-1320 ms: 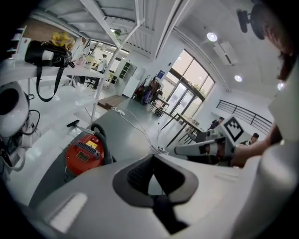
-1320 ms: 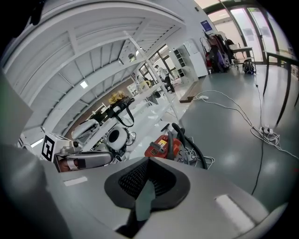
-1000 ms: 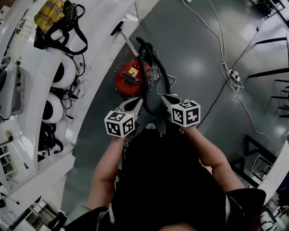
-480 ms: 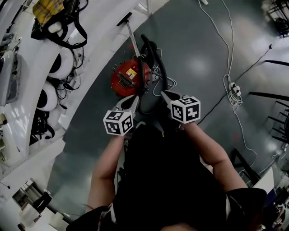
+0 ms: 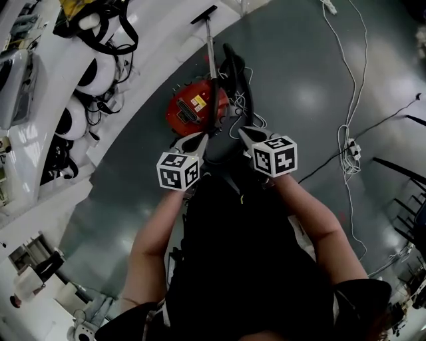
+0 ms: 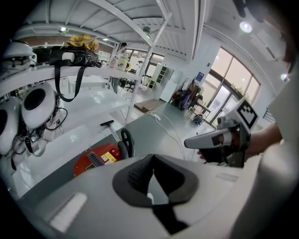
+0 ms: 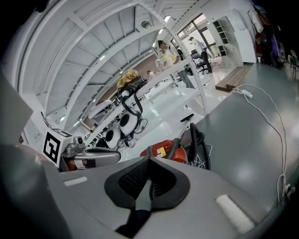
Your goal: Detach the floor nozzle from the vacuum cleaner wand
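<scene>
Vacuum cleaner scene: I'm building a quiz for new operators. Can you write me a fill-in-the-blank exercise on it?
1. The vacuum cleaner has a body coloured ____.
2. Its hose is coloured ____.
3. The left gripper and the right gripper both have their jaws ____, with nothing between them.
4. The floor nozzle sits at the ____ end of the wand, away from the person.

Missing words: red; black; shut; far

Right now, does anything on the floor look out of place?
A white cable with its power strip trails loose across the open floor, right of the red vacuum cleaner, a possible trip hazard. Nothing looks spilled.
</scene>
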Demonstrator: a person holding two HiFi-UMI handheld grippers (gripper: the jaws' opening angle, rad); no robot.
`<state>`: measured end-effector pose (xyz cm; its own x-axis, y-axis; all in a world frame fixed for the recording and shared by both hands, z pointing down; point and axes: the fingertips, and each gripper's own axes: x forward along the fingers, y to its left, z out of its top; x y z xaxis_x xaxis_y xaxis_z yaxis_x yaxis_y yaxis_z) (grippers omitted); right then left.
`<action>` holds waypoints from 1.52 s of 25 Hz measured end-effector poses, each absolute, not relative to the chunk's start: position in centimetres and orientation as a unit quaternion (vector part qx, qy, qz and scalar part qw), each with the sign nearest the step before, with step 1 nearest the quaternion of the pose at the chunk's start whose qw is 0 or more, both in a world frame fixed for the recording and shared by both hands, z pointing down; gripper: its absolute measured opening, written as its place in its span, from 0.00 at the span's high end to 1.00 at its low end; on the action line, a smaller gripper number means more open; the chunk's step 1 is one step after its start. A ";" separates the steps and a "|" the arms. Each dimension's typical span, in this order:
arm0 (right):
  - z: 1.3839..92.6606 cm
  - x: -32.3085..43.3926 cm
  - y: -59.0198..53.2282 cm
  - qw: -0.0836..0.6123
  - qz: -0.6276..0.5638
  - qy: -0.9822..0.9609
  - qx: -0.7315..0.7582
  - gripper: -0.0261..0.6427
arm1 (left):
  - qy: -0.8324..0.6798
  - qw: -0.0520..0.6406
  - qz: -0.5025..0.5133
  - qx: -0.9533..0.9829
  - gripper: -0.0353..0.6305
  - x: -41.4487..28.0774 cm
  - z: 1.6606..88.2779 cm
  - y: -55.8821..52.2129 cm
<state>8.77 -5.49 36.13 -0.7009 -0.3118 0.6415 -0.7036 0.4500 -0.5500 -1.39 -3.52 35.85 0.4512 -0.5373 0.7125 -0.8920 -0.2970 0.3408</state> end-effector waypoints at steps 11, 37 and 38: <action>42.0 8.5 -8.6 0.241 0.453 -0.804 0.300 0.97 | -0.450 0.416 0.271 0.742 0.93 1.3 41.6 -2.5; 57.3 -0.5 -17.1 0.240 0.516 -0.741 0.356 0.90 | -0.421 0.361 0.274 0.786 0.78 -3.6 53.5 -8.9; 57.8 -0.8 -17.3 0.240 0.524 -0.737 0.354 0.87 | -0.421 0.364 0.274 0.784 0.77 -3.8 53.8 -8.9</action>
<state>-0.85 -17.27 57.78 -0.6345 -0.2695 0.7244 -0.7728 0.2012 -0.6019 -3.84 -8.91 53.78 0.4958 -0.4601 0.7365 -0.8596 -0.3808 0.3407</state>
